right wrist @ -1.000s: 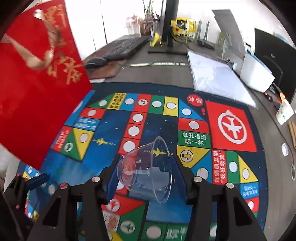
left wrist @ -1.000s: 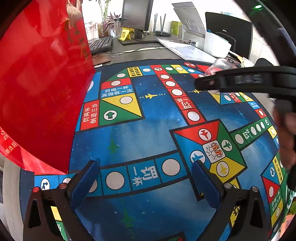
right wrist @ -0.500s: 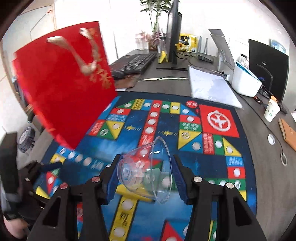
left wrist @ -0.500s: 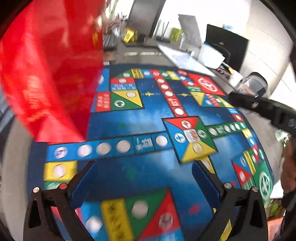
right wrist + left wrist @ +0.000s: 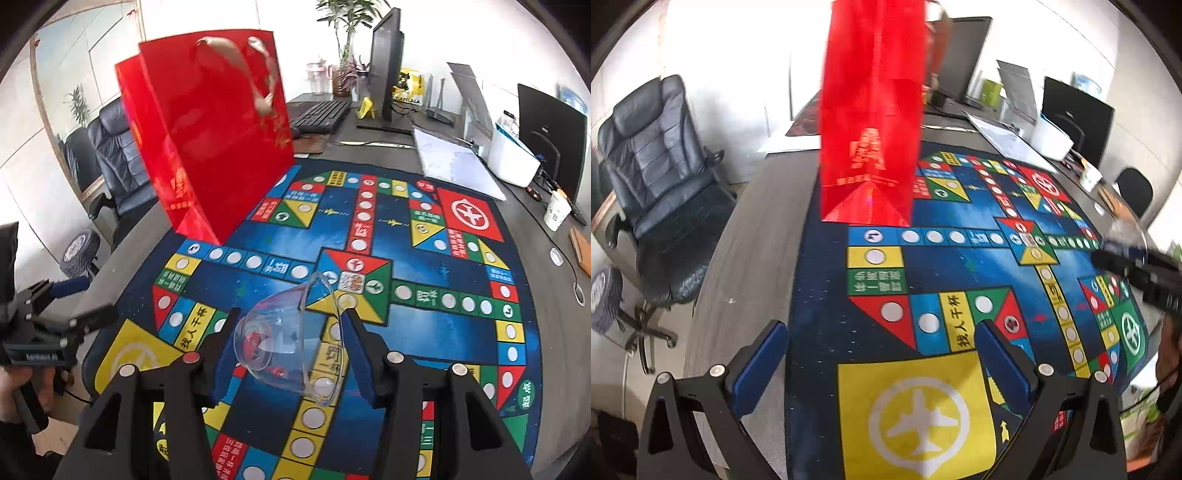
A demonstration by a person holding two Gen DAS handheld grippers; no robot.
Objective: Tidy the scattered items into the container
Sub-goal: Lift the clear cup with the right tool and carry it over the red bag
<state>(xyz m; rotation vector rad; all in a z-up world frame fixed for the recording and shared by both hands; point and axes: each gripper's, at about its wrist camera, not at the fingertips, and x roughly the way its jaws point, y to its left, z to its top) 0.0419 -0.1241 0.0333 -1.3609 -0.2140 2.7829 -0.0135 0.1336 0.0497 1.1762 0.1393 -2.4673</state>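
Observation:
A red paper gift bag (image 5: 218, 147) with gold ribbon handles stands upright on the far left part of a colourful game mat (image 5: 443, 325); it also shows in the left wrist view (image 5: 868, 122). My right gripper (image 5: 286, 347) is shut on a clear plastic cup (image 5: 291, 343), held on its side above the mat, mouth to the right. My left gripper (image 5: 879, 354) is open and empty near the mat's front left corner (image 5: 820, 332); it also appears at the left edge of the right wrist view (image 5: 48, 314). The right gripper's tip and cup show at the right edge of the left wrist view (image 5: 1126, 243).
A black office chair (image 5: 653, 177) stands left of the grey table. At the back are a keyboard (image 5: 321, 116), a monitor (image 5: 386, 66), papers (image 5: 454, 162), a white box (image 5: 513, 158) and a paper cup (image 5: 557, 210).
Both grippers pulled back and up from the bag, which now looks smaller and farther away. The left gripper swung to the mat's front left corner. The cup stays gripped.

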